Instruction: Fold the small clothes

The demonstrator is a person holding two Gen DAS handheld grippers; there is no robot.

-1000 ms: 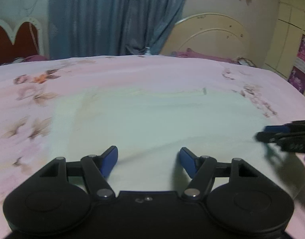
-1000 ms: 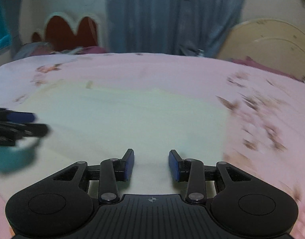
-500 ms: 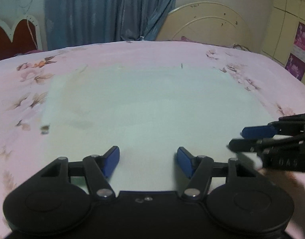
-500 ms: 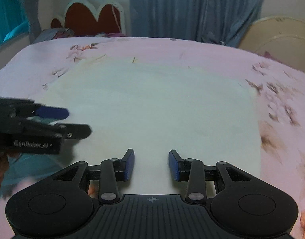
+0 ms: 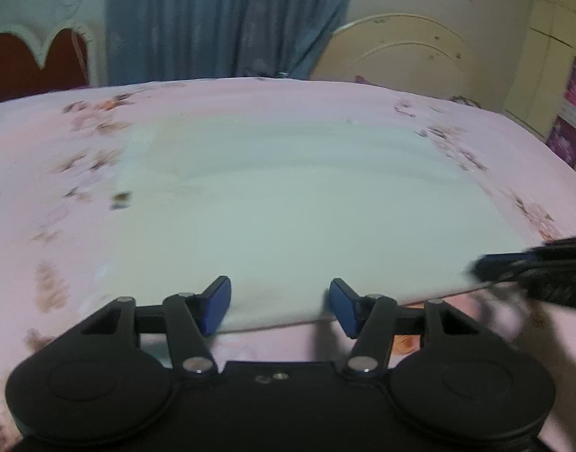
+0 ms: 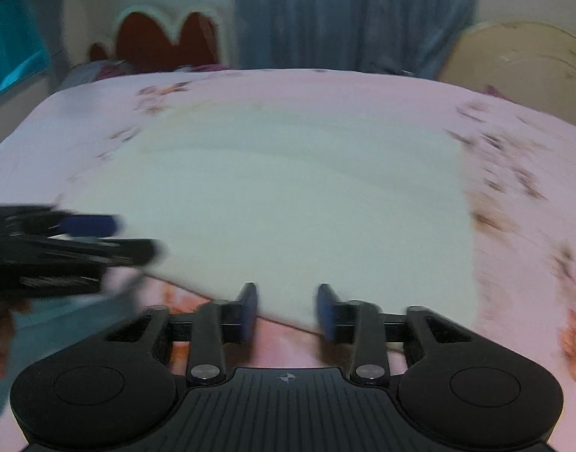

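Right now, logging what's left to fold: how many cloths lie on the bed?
1: a pale cloth spread flat mid-bed, its near edge at both grippers. More may lie out of view.

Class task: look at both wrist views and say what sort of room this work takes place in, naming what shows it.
Probably a bedroom: a pink floral bedsheet under the pale cloth, a scalloped red headboard, and blue curtains.
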